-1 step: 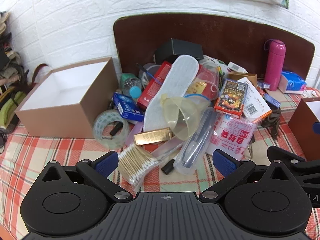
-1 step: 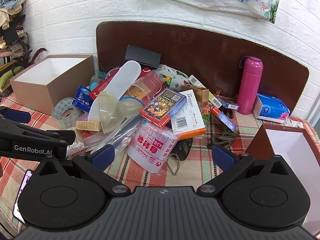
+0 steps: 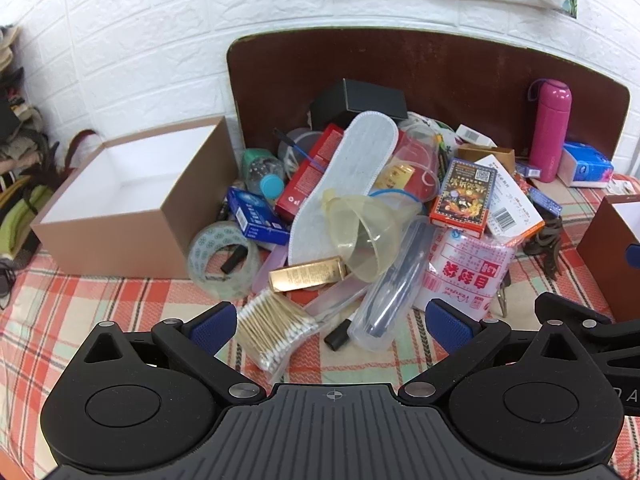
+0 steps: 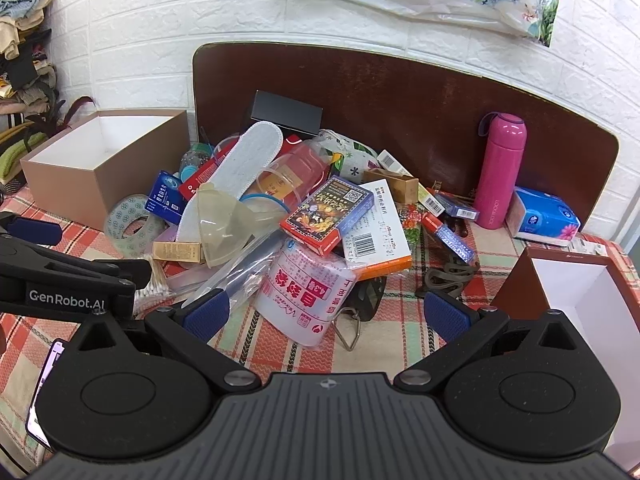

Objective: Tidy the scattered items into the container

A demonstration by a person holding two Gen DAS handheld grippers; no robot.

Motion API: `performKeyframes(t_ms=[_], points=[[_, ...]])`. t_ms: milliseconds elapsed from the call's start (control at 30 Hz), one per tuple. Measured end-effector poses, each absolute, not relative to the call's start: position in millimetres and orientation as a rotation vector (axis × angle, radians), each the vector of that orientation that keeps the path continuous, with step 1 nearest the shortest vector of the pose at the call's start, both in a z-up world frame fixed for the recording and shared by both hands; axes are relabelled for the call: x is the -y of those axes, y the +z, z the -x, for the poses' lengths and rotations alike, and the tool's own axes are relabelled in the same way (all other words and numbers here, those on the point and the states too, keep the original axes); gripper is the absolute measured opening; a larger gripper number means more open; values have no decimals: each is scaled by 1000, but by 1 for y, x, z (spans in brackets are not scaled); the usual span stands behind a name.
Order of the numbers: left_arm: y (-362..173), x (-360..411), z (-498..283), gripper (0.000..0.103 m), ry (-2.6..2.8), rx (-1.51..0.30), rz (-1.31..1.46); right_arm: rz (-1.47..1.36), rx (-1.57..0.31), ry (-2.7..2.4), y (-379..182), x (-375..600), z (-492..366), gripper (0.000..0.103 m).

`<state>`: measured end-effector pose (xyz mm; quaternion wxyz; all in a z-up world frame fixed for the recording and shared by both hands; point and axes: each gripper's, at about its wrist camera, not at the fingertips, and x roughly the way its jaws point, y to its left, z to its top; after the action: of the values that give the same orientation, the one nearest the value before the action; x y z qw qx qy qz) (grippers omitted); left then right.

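**Left wrist view: both tools released, pile untouched on the bench**

Left wrist view, going left to right: we see the tan box (image 3: 132,200), white inside, at the far left of the checked bench (image 3: 80,312). Just beside its front corner lies the tape roll (image 3: 222,256), then the blue carton (image 3: 256,216). The bundle of cotton swabs (image 3: 276,330) sits nearest our left tool (image 3: 330,326), whose jaws stand wide apart with nothing between the pads. Past the swabs: gold bar-shaped box (image 3: 308,274), white insole (image 3: 344,176) leaning over the heap, clear funnel (image 3: 366,232), clear pouch (image 3: 394,292), pink-printed bag roll (image 3: 470,276). Pink flask (image 3: 550,132) stands upright at the far right against the brown board (image 3: 440,80), tissue pack (image 3: 586,164) just beside it.

Right wrist view: our right tool (image 4: 326,312) is likewise spread wide, gripping nothing, with the bag roll just ahead of it. Second box (image 4: 576,292), brown outside, white inside, sits at the right. Part of the left tool shows at the left edge.
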<state>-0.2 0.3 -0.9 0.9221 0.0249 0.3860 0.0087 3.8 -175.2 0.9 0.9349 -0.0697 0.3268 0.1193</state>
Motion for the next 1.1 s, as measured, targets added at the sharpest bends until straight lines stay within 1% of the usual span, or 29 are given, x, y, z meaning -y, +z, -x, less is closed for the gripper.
performKeyframes(t_ms=[133, 1100], points=[[-1, -8, -2, 103, 20, -811, -44, 146, -656, 240, 1, 177, -3, 103], [-7, -7, 5, 103, 28, -783, -51, 150, -667, 242, 2, 168, -3, 103]])
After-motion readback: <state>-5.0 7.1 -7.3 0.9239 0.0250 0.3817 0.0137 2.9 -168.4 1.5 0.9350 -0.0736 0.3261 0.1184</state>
